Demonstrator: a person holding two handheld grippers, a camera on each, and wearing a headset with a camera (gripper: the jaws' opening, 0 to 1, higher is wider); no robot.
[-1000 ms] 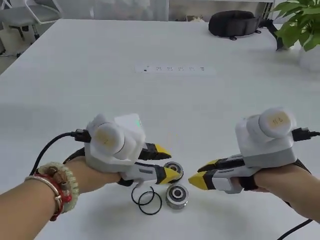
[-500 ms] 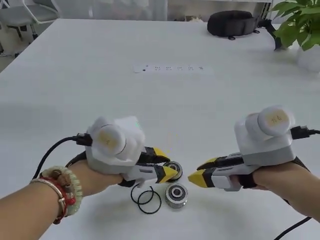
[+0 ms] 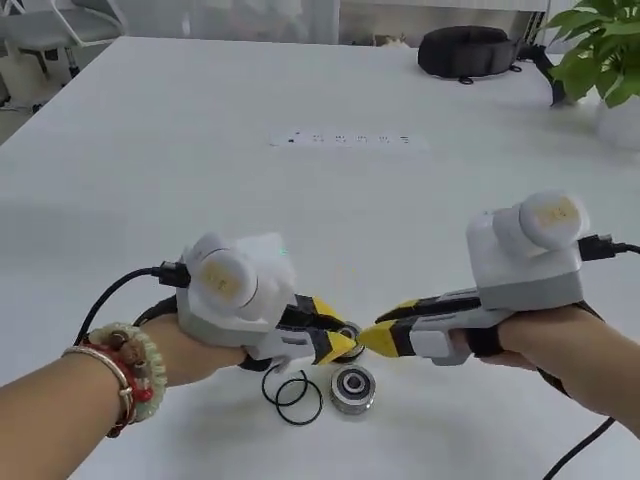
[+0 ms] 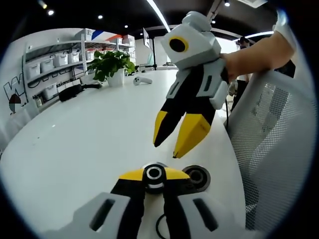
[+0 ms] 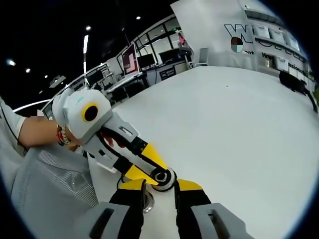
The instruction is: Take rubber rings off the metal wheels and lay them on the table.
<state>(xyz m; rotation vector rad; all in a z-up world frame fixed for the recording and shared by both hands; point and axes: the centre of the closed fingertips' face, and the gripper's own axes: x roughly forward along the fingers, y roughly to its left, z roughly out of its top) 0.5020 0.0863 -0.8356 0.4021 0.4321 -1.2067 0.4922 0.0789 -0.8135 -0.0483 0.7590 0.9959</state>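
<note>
Noted white tabletop [image 3: 200,150] across nearly the whole head view. Recorded black bag [image 3: 468,47] at upper centre-right of the frame, potted plant [image 3: 600,45] in the upper right corner and white power strip [image 3: 345,138] flat at upper centre, all well apart from the work. Found left gripper [image 3: 338,328] at lower centre-left, jaws clamped on a metal wheel [image 3: 348,332]; confirmed in the left gripper view, with the wheel pinched between the yellow tips at bottom centre of the frame. Found right gripper [image 3: 385,325] at lower centre-right, pointing left toward the held wheel, jaws apart; confirmed in the right gripper view, where the wheel sits just above the gap between the two yellow tips. Cannot tell whether the right tips touch the wheel. Located second metal wheel [image 3: 353,388] on the tabletop, just below both sets of jaws at lower centre. Located two black rubber rings [image 3: 293,398] overlapping and flat on the tabletop, just left of that second wheel.
</note>
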